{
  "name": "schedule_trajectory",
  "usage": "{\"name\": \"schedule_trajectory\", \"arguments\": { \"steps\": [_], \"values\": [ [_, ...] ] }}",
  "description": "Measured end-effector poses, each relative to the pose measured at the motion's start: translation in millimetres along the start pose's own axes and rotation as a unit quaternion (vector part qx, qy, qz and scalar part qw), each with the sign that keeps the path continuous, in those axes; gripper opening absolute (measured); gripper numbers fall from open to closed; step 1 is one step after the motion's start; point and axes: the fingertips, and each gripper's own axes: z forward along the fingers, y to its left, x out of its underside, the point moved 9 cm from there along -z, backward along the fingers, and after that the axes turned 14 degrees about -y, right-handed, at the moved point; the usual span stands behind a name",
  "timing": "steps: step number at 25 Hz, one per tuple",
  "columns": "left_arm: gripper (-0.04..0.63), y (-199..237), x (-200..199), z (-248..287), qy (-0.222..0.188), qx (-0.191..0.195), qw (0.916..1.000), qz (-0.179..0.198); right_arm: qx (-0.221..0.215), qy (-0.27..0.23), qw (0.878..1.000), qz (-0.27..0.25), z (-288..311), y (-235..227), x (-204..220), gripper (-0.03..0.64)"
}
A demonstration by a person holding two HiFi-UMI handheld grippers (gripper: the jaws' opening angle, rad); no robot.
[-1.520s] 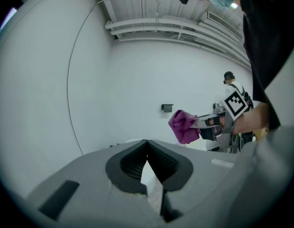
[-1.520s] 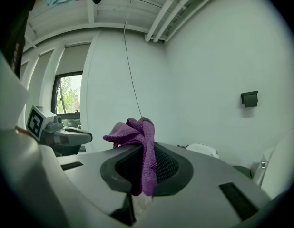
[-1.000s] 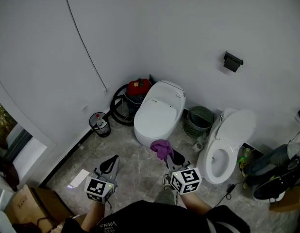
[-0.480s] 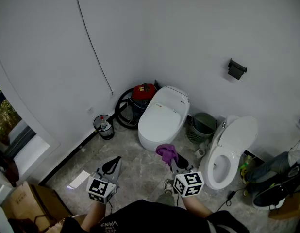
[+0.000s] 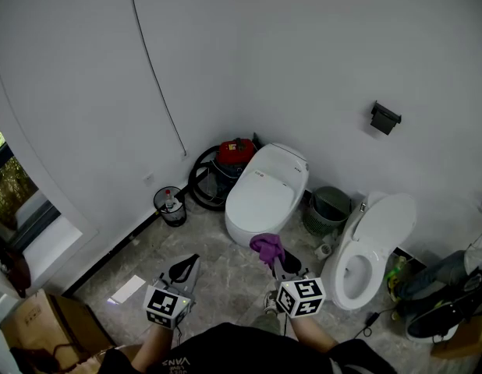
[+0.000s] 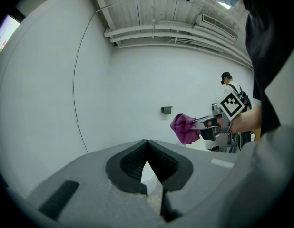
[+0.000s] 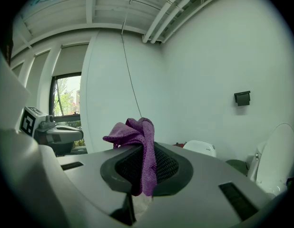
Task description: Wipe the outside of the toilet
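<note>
Vacuum (image 5: 235,153) half hidden behind closed toilet (image 5: 264,197), open toilet (image 5: 367,244) beside; right gripper (image 5: 274,259) grips one purple cloth (image 5: 266,247), left gripper (image 5: 193,260) clenched empty

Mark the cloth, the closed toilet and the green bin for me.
cloth (image 7: 139,136), right gripper view, upper fold
closed toilet (image 5: 260,199), head view, lid
green bin (image 5: 319,220), head view, front wall
</note>
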Motion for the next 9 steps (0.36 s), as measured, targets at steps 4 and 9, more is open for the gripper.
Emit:
{"name": "schedule_trajectory", "arguments": {
  "steps": [4,9],
  "values": [
    [0.005,0.4,2.6,-6.3,0.002,-0.003,1.0,-0.002,-0.004,-0.003,1.0,0.002,0.5,5.9,1.6,0.04],
    [0.005,3.0,0.5,-6.6,0.005,-0.019,0.9998,-0.004,-0.008,0.005,1.0,0.006,0.3,5.2,2.3,0.04]
  ]
}}
